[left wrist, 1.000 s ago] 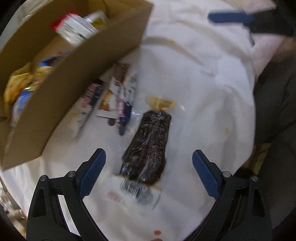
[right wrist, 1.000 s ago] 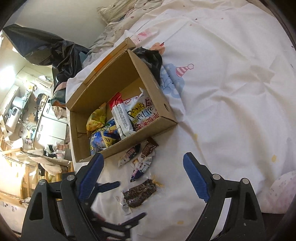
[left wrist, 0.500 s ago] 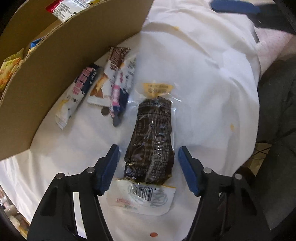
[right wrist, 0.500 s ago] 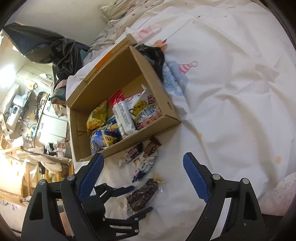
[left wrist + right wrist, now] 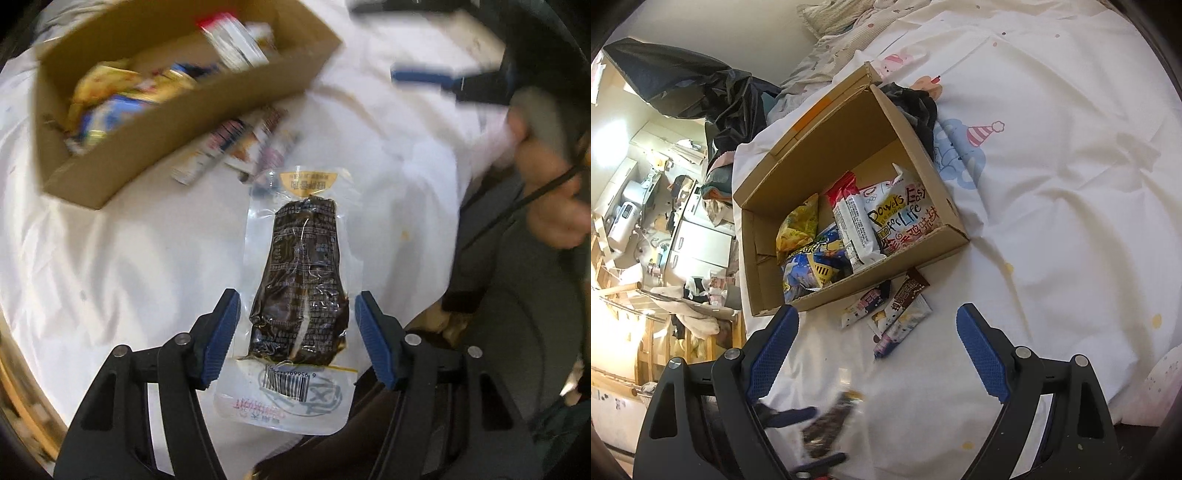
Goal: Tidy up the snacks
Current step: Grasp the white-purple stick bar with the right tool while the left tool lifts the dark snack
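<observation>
the left claw (image 5: pixel 295 339) has been narrowed from a wide spread onto the dark vacuum-sealed snack pack (image 5: pixel 301 280), which is now pinched between its pads and has been raised off the bed sheet (image 5: pixel 110 266). the cardboard box (image 5: pixel 155 122) lies ahead and to the left of this claw, so a carry into it appears due. the right claw (image 5: pixel 877 350) is held spread and empty.

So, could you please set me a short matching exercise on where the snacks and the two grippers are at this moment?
Things:
1. dark vacuum-packed snack
2. yellow chip bag
3. small wrapped bars
4. right gripper

Places or states:
A. inside the cardboard box
B. jaws wide, nothing between them
C. between the left gripper's pads
D. on the white sheet beside the box

Pairs: 1-C, 2-A, 3-D, 4-B
</observation>
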`<state>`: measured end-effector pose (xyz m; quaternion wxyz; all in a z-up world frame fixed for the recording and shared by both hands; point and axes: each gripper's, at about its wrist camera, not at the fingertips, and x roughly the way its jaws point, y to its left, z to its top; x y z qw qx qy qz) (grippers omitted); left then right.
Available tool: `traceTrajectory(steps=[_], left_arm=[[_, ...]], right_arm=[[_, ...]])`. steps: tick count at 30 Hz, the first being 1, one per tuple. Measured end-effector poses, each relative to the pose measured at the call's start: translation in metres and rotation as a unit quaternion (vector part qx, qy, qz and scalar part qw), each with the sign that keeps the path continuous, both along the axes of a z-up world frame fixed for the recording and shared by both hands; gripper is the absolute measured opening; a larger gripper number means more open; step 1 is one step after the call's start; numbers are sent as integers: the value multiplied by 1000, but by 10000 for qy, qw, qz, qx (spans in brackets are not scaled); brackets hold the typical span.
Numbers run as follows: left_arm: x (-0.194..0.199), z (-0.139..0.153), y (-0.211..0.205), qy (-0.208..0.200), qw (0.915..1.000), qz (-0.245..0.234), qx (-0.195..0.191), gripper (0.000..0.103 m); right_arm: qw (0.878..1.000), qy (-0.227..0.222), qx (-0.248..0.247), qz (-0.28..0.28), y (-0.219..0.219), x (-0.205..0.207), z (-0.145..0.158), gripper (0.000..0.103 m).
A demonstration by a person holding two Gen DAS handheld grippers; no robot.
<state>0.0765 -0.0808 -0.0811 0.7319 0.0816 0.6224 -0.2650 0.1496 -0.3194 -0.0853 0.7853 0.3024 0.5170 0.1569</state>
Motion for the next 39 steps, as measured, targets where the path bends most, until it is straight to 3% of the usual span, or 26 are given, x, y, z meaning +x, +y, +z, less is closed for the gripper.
traceTrajectory(steps=[5, 8, 11, 13, 17, 20, 24, 34, 39], left_arm=[[8, 29, 44, -438, 9935, 990, -353, 61], [14, 30, 66, -657, 9839, 1654, -161, 61], [19, 26, 76, -735, 9761, 2044, -40, 61], [20, 20, 78, -682, 9712, 2279, -114, 61], [18, 19, 80, -671, 9694, 2359, -74, 61], [17, 15, 72, -593, 9703, 2344, -113, 61], [16, 18, 79, -550, 9691, 2399, -151, 61], [21, 16, 75, -658, 9691, 2378, -69, 61], [18, 16, 76, -704, 9678, 2416, -14, 61]], right_arm=[[9991, 349, 208, 90, 6, 1, -13, 90], [9965, 804, 130, 187, 19, 4, -33, 89], [9912, 1289, 254, 192, 30, 8, -60, 69], [9882, 1512, 79, 234, 43, 13, -74, 56], [9857, 1571, -370, 480, 71, 24, -85, 46], [9831, 1527, -774, 655, 87, 26, -88, 25], [9834, 1397, -852, 780, 91, 20, -83, 11], [9868, 1086, -533, 1078, 80, -12, -61, 4], [9889, 641, -179, 1325, 77, -28, -40, 0]])
